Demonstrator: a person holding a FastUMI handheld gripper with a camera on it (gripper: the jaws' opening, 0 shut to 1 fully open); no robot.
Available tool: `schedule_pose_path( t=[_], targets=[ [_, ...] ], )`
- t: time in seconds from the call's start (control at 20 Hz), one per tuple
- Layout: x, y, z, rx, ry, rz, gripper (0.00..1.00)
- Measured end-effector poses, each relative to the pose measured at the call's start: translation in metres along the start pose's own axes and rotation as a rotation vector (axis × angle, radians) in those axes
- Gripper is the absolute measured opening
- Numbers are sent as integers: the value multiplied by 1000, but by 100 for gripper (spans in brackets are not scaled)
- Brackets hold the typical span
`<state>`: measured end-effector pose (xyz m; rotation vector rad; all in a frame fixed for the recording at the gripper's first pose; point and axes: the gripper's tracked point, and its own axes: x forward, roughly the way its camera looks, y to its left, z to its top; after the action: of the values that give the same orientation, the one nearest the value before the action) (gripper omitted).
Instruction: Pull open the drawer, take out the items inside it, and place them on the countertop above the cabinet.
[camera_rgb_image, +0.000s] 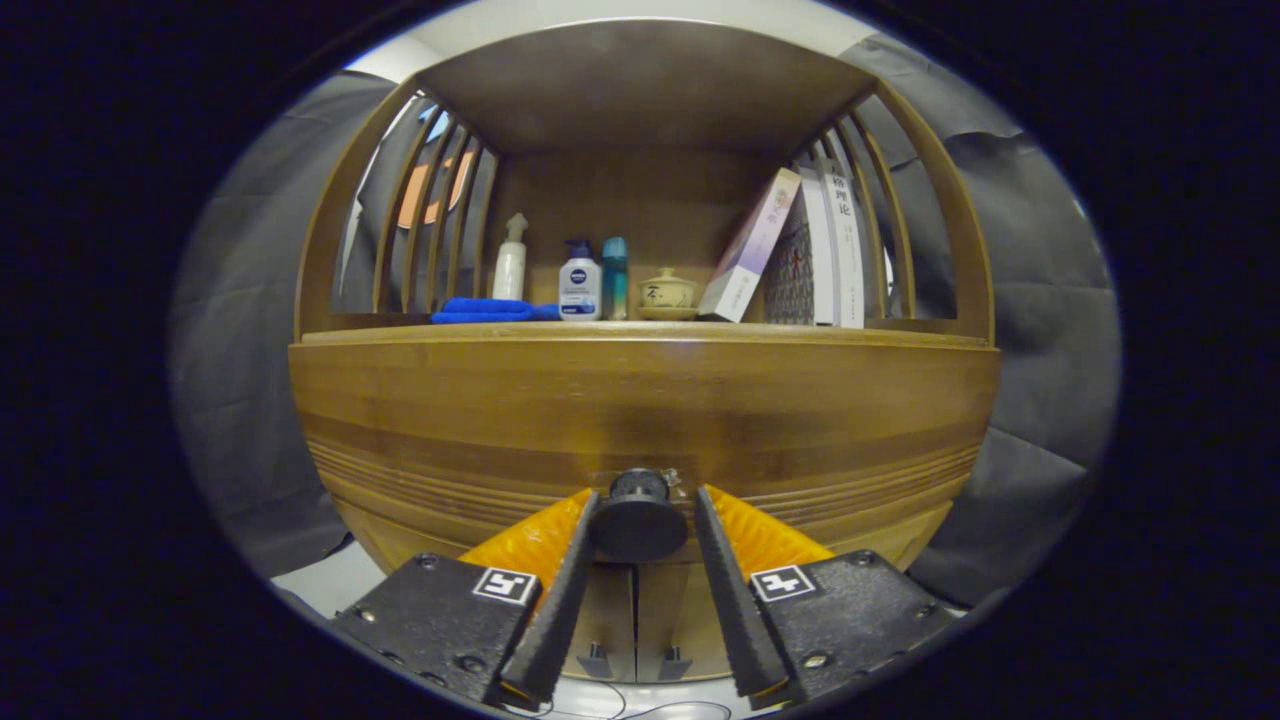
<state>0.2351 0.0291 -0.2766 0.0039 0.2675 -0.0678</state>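
Observation:
The wooden cabinet's drawer front (640, 420) stands closed, flush with the cabinet. Its round dark knob (638, 520) sits between my fingers, near their tips. My gripper (645, 500) is open around the knob: the left finger (565, 590) touches the knob's rim, and a thin sliver of wood shows between the knob and the right finger (725, 590). The countertop (400, 335) runs just above the drawer. What lies inside the drawer is hidden.
On the countertop stand a folded blue cloth (485, 310), a white spray bottle (510, 262), a pump bottle (579, 282), a teal bottle (615, 277), a lidded teacup (667, 292) and leaning books (800, 250). Slatted side walls enclose this shelf. Two lower doors (635, 620) lie beneath the drawer.

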Motion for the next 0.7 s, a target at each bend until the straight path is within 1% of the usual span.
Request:
schedule_pose_path(
  t=[0.05, 0.1, 0.15, 0.3, 0.45, 0.7],
  targets=[
    [-1, -3, 0, -4, 2, -20, 58],
    [0, -5, 1, 4, -5, -19, 52],
    [0, -3, -1, 17, -5, -20, 49],
    [-1, -4, 0, -4, 14, -29, 46],
    [-1, -3, -1, 10, 38, -17, 43],
    [-8, -3, -1, 11, 55, -24, 40]
  ],
)
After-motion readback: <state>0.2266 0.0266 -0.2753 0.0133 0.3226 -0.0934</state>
